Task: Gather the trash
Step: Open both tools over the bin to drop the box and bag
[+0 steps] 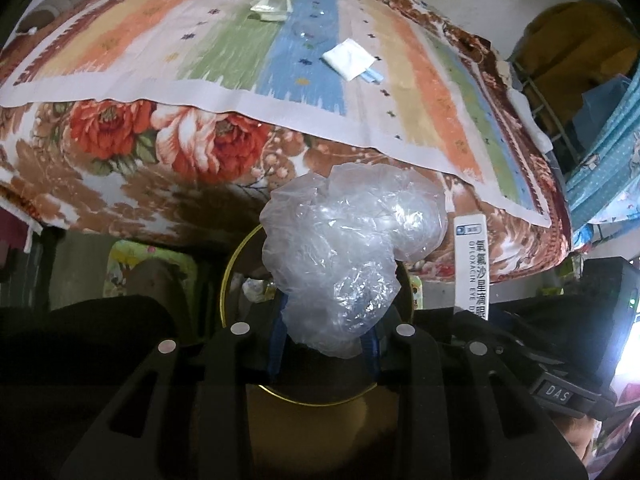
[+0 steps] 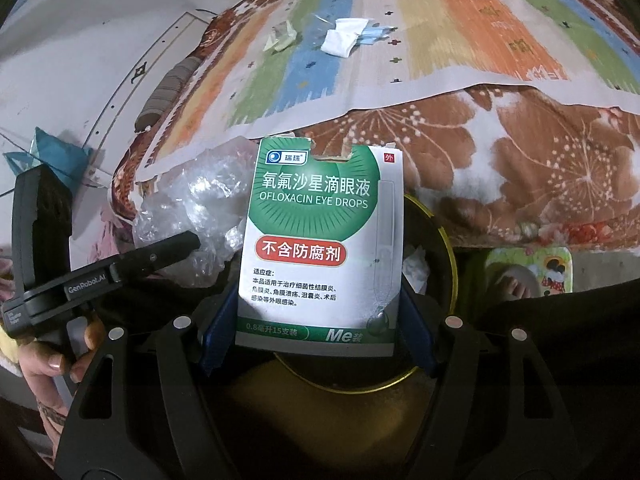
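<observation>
My left gripper (image 1: 326,354) is shut on a crumpled clear plastic bag (image 1: 348,256) and holds it over the round bin with a gold rim (image 1: 226,276). My right gripper (image 2: 318,340) is shut on a green and white eye-drops box (image 2: 320,240), upright over the same bin (image 2: 448,248). The bag also shows in the right wrist view (image 2: 196,212), left of the box. The box's edge shows in the left wrist view (image 1: 470,268). On the striped cloth lie a white tissue (image 1: 348,58), a clear wrapper (image 1: 270,10) and a blue strip (image 1: 372,76).
The bed (image 1: 132,184) with a floral blanket rises just behind the bin. White crumpled paper (image 2: 414,268) lies inside the bin. A bare foot on a patterned mat (image 2: 520,284) is right of the bin. A grey bolster (image 2: 168,88) lies at the bed's far edge.
</observation>
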A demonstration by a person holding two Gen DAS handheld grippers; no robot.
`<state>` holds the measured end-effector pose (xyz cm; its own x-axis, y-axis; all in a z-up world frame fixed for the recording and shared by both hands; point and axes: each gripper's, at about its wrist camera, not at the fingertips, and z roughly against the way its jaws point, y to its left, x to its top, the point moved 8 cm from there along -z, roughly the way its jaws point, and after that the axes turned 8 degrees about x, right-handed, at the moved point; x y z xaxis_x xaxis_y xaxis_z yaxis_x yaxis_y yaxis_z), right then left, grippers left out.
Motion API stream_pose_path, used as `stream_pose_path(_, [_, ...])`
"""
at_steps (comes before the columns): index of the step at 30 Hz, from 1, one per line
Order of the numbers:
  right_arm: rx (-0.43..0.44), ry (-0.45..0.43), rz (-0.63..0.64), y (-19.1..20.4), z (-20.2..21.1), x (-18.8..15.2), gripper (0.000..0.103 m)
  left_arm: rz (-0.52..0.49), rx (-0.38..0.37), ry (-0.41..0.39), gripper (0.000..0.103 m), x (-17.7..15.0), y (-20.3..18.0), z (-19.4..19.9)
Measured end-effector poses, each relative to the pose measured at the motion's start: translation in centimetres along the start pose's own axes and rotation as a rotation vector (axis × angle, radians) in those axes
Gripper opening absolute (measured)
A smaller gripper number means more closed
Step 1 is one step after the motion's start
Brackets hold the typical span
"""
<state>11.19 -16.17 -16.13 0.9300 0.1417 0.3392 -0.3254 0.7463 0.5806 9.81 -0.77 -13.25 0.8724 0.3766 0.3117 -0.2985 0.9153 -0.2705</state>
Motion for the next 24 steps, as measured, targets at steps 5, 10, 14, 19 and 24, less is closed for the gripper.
stream_pose_path(5, [-0.018,0.018,-0.011,-0.5,-0.3,-0.1,0.069,0.014,-0.036,0.017,0.045,-0.1,-0.3,-0.1])
stream_pose_path(10, [-0.007,0.013,-0.027,-0.7,-0.3,0.0,0.082,0.037,-0.055,-0.013,0.069,0.5,-0.1,0.4])
stream_pose_path(14, [-0.01,0.009,-0.027,-0.7,-0.4,0.0,0.084,0.033,-0.029,-0.016,0.07,0.5,0.1,0.4])
stream_pose_path(19, [-0.029,0.002,-0.007,-0.6,-0.3,0.1,0.084,0.014,-0.009,-0.042,0.074,0.8,0.1,0.6])
stream_pose_path(24, [-0.033,-0.01,0.001,-0.4,-0.1,0.4,0.086,0.035,0.0,-0.061,0.079,1.1,0.6,0.9])
